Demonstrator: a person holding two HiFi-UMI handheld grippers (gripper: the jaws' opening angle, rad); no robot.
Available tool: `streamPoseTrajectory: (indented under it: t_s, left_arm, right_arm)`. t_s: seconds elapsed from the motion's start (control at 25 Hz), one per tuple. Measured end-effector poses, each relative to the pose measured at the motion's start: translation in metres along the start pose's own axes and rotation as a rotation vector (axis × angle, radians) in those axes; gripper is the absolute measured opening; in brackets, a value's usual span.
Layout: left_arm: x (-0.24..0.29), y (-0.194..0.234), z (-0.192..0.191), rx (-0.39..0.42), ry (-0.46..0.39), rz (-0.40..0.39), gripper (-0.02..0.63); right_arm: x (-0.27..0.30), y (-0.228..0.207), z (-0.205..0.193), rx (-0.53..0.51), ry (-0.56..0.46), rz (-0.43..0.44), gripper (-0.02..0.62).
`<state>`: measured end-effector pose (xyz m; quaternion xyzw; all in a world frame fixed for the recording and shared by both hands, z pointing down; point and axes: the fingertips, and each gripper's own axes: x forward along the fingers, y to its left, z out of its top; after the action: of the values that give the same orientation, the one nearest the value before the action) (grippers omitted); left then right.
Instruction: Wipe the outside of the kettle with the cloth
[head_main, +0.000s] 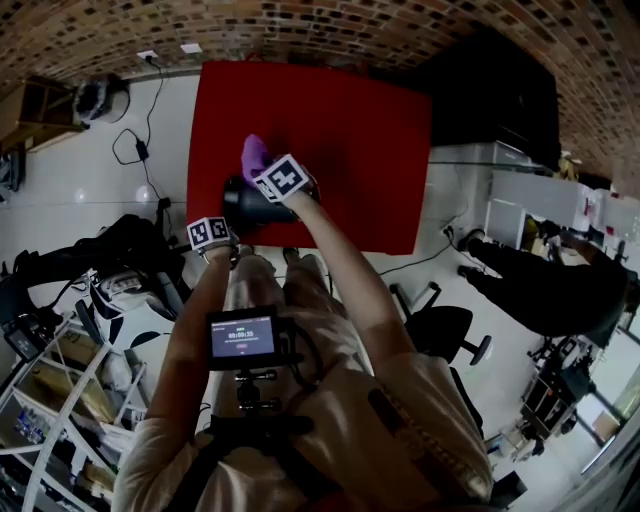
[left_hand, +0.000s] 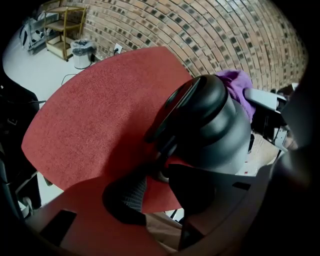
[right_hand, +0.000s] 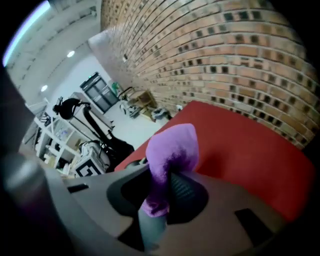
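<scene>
A dark grey kettle stands near the front left edge of the red table. My left gripper reaches it from the near side. In the left gripper view its jaws close around the foot of the kettle's handle, with the kettle filling the frame. My right gripper sits over the kettle's far side, shut on a purple cloth. The cloth sticks up in a bunch from between the right gripper's jaws. The same cloth shows behind the kettle's top.
A brick wall runs behind the table. A bin and a wooden shelf stand by the wall. Wire racks and bags lie at the left. An office chair and dark equipment are at the right.
</scene>
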<state>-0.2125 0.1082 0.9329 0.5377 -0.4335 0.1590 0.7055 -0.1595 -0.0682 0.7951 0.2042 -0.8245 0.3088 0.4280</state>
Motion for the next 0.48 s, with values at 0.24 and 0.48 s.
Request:
streamPoseTrajectory:
  t_s: [0.24,0.48]
  left_arm:
    - [0.001,-0.002,0.002,0.002,0.006,-0.002,0.127]
    - [0.0,0.0,0.002,-0.018,0.011,-0.011,0.127]
  right_arm:
    - [0.012,-0.001,-0.065,0.153,0.241,0.17,0.093]
    - [-0.029,-0.078,-0.149,0.358,0.073,0.06,0.094]
